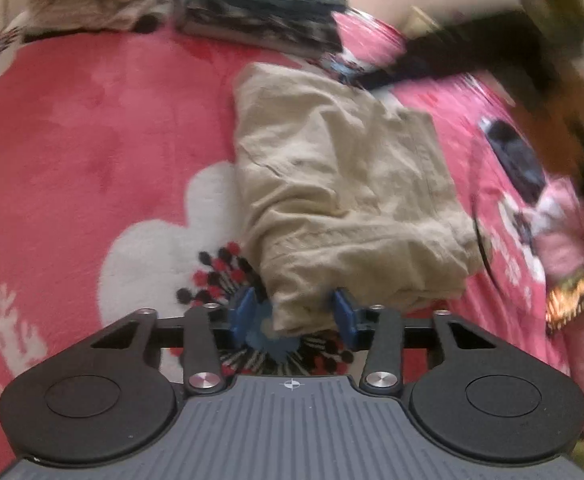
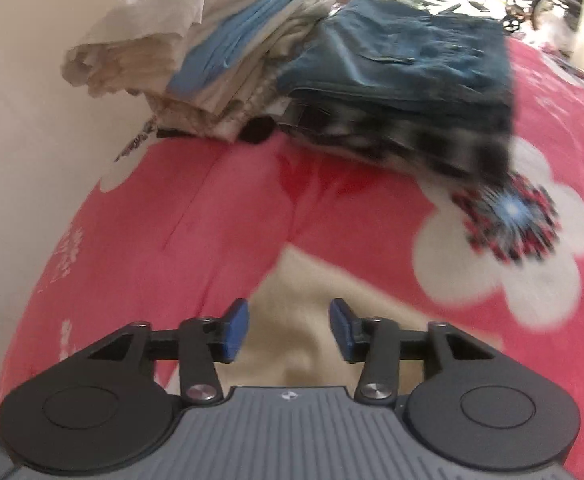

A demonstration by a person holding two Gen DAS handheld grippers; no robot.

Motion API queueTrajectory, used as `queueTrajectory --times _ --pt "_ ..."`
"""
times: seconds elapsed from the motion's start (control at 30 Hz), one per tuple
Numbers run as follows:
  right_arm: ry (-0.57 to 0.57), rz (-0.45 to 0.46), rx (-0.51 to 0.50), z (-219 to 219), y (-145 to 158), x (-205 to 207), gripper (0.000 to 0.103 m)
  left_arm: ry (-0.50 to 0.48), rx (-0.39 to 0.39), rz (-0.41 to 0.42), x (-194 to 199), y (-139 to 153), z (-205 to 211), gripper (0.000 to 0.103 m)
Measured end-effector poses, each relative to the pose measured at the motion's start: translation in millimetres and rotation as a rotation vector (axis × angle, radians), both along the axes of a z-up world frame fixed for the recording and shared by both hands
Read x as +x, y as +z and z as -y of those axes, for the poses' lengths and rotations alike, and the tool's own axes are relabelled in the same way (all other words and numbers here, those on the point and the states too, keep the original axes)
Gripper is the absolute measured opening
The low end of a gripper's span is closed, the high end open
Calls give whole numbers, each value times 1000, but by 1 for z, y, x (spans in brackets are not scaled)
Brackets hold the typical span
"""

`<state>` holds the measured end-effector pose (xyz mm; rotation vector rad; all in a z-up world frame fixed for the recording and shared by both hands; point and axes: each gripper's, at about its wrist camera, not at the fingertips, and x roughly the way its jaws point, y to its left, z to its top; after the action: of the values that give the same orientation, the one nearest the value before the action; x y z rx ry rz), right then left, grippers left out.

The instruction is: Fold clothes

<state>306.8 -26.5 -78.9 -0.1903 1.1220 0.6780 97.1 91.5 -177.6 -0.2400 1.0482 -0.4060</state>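
Our left gripper [image 1: 294, 314] stands open around the near corner of the folded beige cotton garment [image 1: 344, 184], whose length runs far-near on the pink flowered blanket [image 1: 92, 140], our right gripper [image 2: 289, 330] open above it.

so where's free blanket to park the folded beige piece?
Free: the pink blanket left of the beige garment, short of the cream stack and denim stack. Crowded: right of the garment, with a dark phone-like object and pink clothing.
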Motion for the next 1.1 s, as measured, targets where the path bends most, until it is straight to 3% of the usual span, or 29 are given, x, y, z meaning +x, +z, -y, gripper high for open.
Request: queueTrajectory --times 0.13,0.2,0.23,0.27,0.37,0.5,0.7,0.9,1.03,1.1 --pt "23 13 -39 -13 -5 5 54 -35 2 19 -2 -2 4 23" --pt "34 20 -56 -19 -8 6 50 -46 19 36 -4 -2 5 19" --pt "40 24 -64 -21 -9 6 43 -51 29 45 -6 -2 5 15" --pt "45 28 -72 -24 -10 7 23 -51 37 54 -8 -2 5 13" --pt "61 39 -98 -32 -14 8 9 -41 55 77 -12 -3 7 5" --pt "83 54 -132 -43 -18 10 6 -39 69 117 -22 -2 9 0" --pt "-78 44 -71 -9 -18 23 5 -99 85 160 -34 -1 9 0" --pt "-101 31 -83 -15 -37 28 5 -161 128 131 -36 -12 2 0" --pt "-121 -11 -66 -16 -44 35 5 -153 91 116 -36 -9 -5 0" --pt "-120 -33 -65 -16 -45 38 5 -141 111 127 -36 -3 -6 0"
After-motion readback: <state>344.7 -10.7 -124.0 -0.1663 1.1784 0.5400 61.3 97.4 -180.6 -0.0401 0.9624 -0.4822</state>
